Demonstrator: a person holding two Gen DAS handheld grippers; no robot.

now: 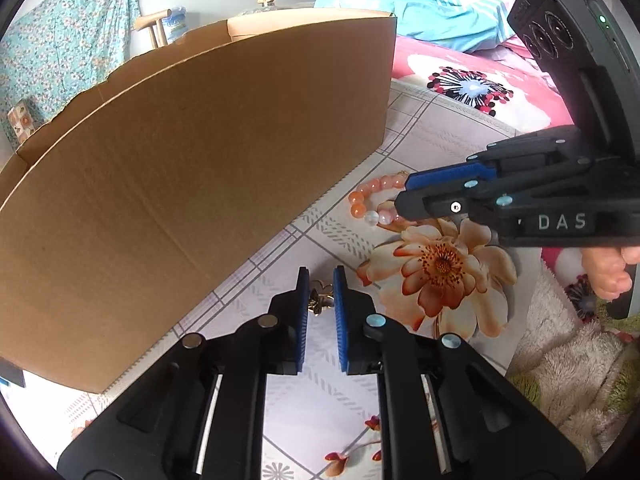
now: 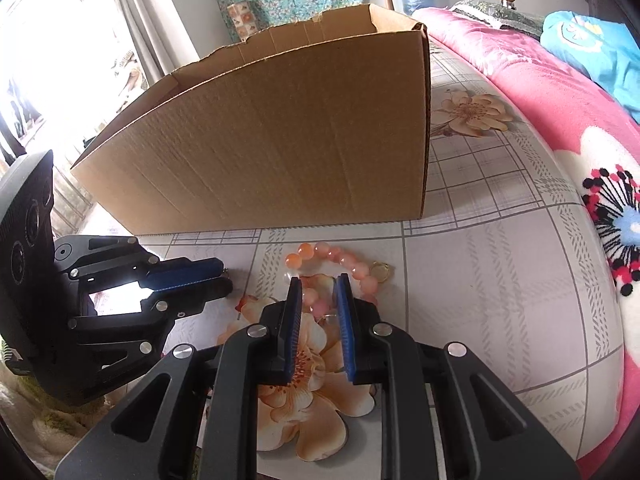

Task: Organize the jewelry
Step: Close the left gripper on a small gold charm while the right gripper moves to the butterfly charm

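Note:
A small gold flower-shaped piece of jewelry (image 1: 320, 300) lies on the flowered sheet between the blue pads of my left gripper (image 1: 321, 280), which is open around it with small gaps on both sides. An orange and pink bead bracelet (image 2: 340, 264) lies on the sheet ahead; it also shows in the left wrist view (image 1: 370, 202). My right gripper (image 2: 319, 280) is open, its fingertips straddling part of the bracelet. A large open cardboard box (image 1: 192, 168) stands just behind both; it also shows in the right wrist view (image 2: 280, 136).
My right gripper (image 1: 404, 196) appears from the side in the left wrist view, and my left gripper (image 2: 222, 276) shows at the left of the right wrist view. A pink blanket (image 2: 520, 80) and a blue cloth (image 1: 432, 8) lie to the right.

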